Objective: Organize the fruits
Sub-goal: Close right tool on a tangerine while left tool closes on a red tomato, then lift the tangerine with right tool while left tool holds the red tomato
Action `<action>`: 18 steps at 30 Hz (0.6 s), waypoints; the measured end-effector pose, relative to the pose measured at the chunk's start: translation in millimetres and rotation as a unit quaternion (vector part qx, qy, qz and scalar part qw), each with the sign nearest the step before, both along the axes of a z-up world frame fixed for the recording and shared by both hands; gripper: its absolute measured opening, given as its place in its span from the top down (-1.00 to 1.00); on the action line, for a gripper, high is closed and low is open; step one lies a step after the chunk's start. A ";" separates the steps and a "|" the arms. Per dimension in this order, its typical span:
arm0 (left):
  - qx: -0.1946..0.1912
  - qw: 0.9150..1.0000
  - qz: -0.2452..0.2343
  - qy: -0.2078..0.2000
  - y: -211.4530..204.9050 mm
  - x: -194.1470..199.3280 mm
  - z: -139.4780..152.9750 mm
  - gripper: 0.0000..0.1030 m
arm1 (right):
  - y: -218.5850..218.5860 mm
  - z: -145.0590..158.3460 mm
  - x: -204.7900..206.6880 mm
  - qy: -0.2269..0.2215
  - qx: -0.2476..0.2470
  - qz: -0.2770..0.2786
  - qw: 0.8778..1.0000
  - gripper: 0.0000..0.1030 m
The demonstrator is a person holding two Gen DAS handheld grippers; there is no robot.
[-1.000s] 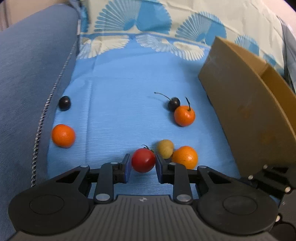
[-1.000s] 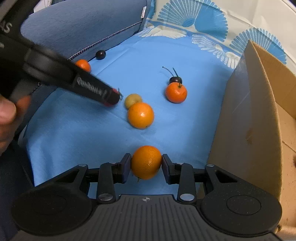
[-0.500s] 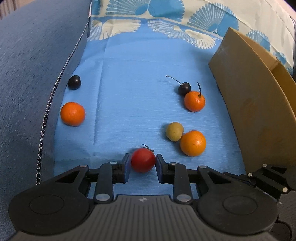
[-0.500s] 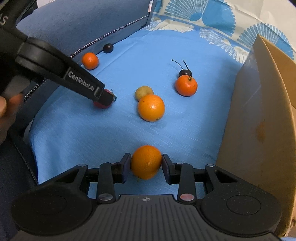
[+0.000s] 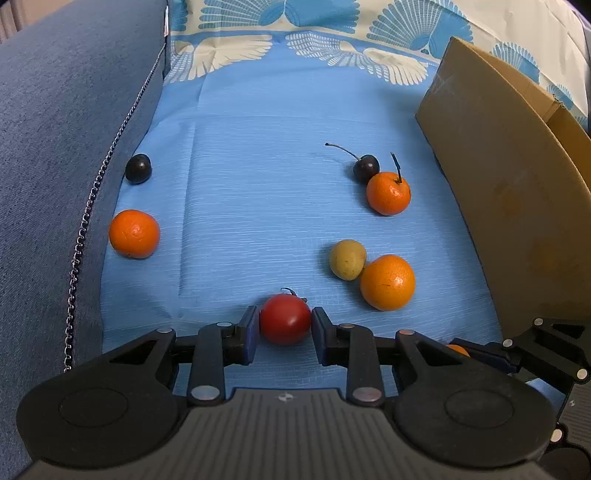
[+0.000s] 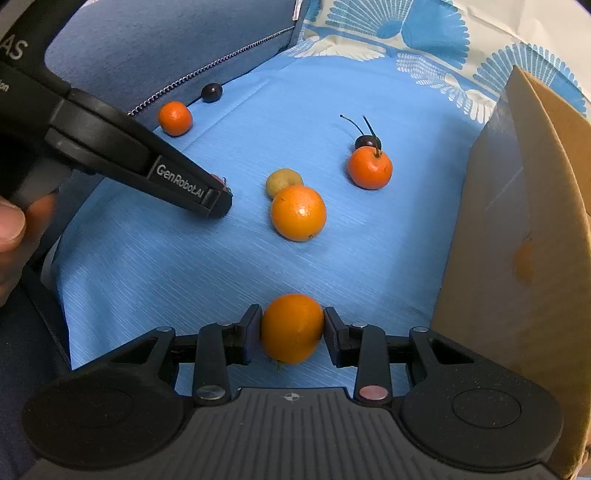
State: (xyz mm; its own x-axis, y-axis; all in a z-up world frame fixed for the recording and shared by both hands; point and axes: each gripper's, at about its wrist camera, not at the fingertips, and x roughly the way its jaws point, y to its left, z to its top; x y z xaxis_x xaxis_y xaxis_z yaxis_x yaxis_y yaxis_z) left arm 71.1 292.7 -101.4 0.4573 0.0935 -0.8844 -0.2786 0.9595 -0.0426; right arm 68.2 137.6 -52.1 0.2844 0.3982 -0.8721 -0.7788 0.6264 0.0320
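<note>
The left tongs (image 5: pixel 285 320) grip a red tomato (image 5: pixel 285 319); the right tongs (image 6: pixel 291 329) clamp an orange (image 6: pixel 291 328), cardboard box (image 6: pixel 517 236) at right.

Right tongs (image 6: pixel 291 325) clamping orange (image 6: pixel 291 328); cardboard box (image 6: pixel 517 258) beside.

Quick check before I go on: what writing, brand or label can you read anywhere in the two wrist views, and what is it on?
"GenRobot.AI": white print on the side of the left gripper, right wrist view.
"AS": cut-off white letters on the same tool's body, top left edge.
"on": cut-off word end below that.
White tag on the blue cushion: too small to read.
Left wrist view: none.
</note>
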 end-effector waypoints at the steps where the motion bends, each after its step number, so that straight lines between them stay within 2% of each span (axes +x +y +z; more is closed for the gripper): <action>1: -0.001 1.000 0.000 -0.001 0.5 -0.2 0.3 0.36 | -0.1 0.2 -0.2 -0.001 0.000 0.001 1.000 0.28; 11: 0.009 1.000 0.001 -0.026 -6.3 -9.3 10.4 0.36 | -7.0 16.9 -4.2 -0.029 0.032 -0.007 0.999 0.29; 18: 0.018 0.998 0.012 -0.062 -8.3 -22.7 23.2 0.36 | -16.7 31.7 -7.0 -0.051 0.054 -0.026 0.997 0.29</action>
State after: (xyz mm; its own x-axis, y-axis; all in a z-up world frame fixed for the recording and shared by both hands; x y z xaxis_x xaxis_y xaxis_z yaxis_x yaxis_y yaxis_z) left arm 48.4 284.4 -78.2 0.5608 0.1367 -0.8166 -0.2963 0.9541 -0.0438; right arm 61.3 120.9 -20.4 0.3925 0.4712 -0.7899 -0.7478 0.6635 0.0243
